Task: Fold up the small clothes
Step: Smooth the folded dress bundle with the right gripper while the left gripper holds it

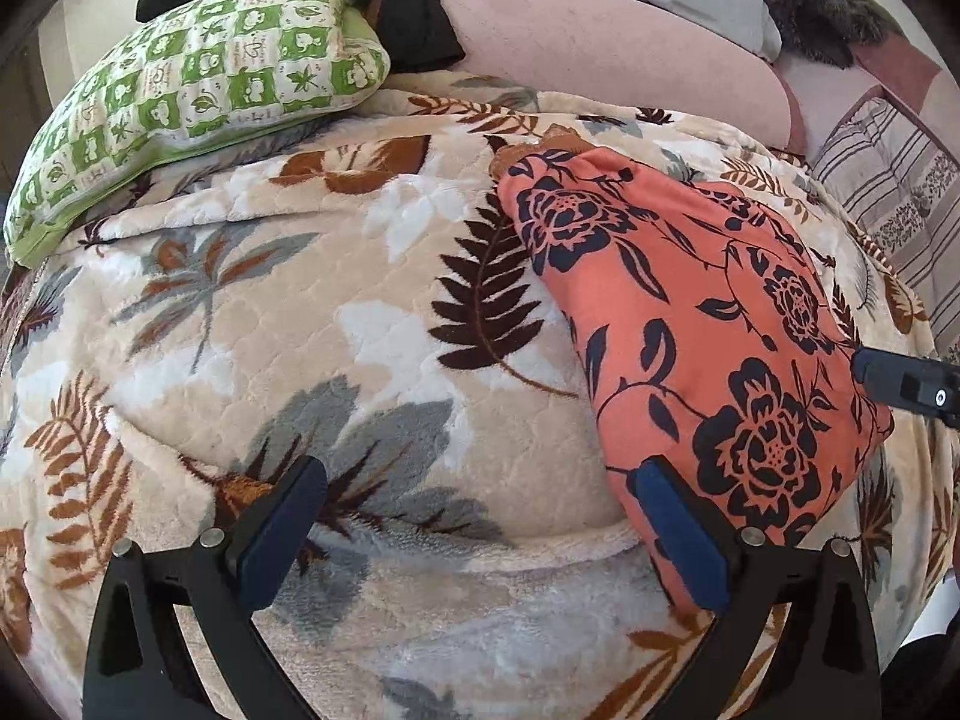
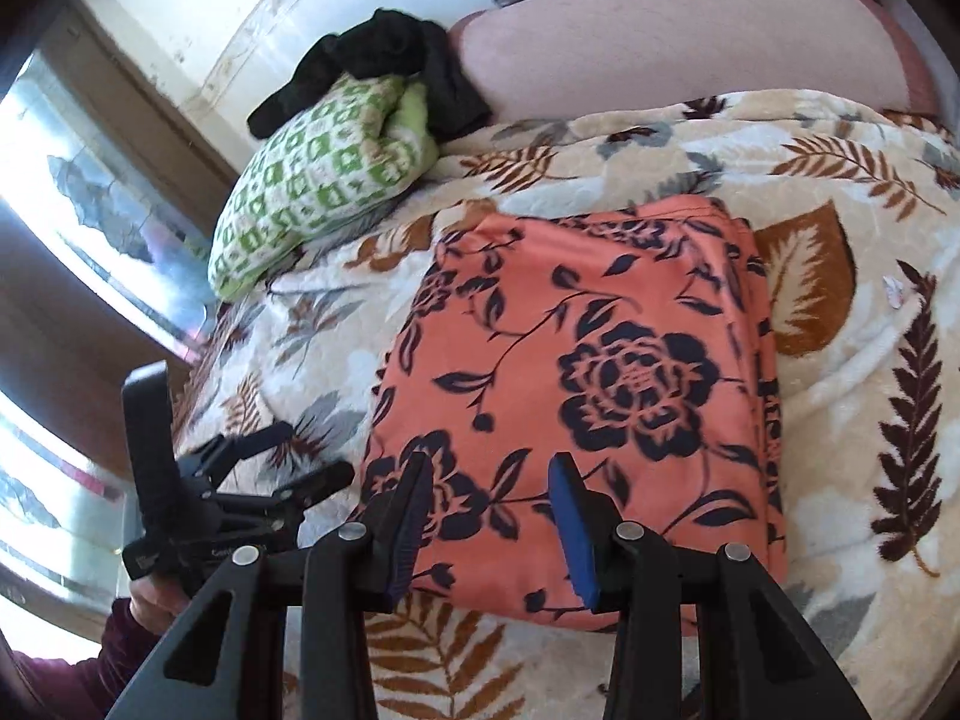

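A folded orange cloth with dark blue flowers (image 2: 576, 372) lies flat on the leaf-patterned blanket (image 2: 840, 432). My right gripper (image 2: 492, 504) hovers over the cloth's near edge. Its blue pads stand apart with a gap and nothing pinched between them. In the left wrist view the same cloth (image 1: 690, 324) lies to the right. My left gripper (image 1: 480, 510) is open wide over the blanket (image 1: 300, 330), and its right finger (image 1: 678, 534) overlaps the cloth's near corner. One black finger of the right gripper (image 1: 894, 384) pokes in at the cloth's right edge.
A green-and-white checked pillow (image 1: 198, 96) with a black garment (image 2: 384, 60) on it lies at the back left. A pink cushion (image 1: 600, 42) sits behind the blanket, with striped bedding (image 1: 888, 192) at the right. A hand in a dark red sleeve (image 2: 90, 666) holds the left gripper (image 2: 312, 456).
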### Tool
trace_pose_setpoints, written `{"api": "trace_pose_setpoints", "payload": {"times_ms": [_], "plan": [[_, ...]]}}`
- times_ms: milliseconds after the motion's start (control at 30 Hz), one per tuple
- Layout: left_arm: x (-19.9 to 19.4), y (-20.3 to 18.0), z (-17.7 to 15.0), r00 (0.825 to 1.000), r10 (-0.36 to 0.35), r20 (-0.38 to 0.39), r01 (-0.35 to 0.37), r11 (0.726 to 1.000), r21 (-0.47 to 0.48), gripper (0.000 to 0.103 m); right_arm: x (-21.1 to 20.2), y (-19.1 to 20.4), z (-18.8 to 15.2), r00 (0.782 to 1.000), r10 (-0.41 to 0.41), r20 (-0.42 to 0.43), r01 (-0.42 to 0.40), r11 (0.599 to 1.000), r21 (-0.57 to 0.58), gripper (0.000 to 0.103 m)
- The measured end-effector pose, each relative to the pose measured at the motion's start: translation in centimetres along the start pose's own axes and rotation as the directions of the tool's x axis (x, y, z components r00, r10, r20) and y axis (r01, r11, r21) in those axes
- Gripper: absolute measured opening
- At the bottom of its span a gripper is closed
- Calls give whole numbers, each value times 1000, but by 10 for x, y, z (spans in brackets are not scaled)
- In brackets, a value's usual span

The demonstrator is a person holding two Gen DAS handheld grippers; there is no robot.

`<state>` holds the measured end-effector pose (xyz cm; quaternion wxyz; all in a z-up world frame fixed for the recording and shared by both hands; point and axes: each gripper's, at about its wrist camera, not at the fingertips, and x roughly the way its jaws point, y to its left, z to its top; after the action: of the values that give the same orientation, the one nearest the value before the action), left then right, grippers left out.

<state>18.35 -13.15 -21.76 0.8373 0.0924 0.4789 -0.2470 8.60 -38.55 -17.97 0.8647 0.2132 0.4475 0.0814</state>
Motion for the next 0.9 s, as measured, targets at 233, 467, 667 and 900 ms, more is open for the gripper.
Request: {"api": "trace_pose_setpoints", "payload": {"times_ms": [233, 467, 667, 900], "plan": [[-13, 11, -4, 999, 1, 37, -1, 1000, -12, 103, 71, 32, -34, 971, -70, -230, 44, 992, -115, 44], [-8, -17, -5, 998, -51, 21, 50, 998, 50, 103, 53, 18, -11, 985, -37, -170, 34, 999, -24, 43], [7, -42, -7, 998, -62, 2, 61, 991, 116, 103, 18, -32, 53, 990, -133, 55, 121, 977, 173, 43], [22, -44, -7, 994, -103, -36, 107, 989, 104, 103, 78, -85, 107, 962, -271, -3, 263, 931, 254, 41]]}}
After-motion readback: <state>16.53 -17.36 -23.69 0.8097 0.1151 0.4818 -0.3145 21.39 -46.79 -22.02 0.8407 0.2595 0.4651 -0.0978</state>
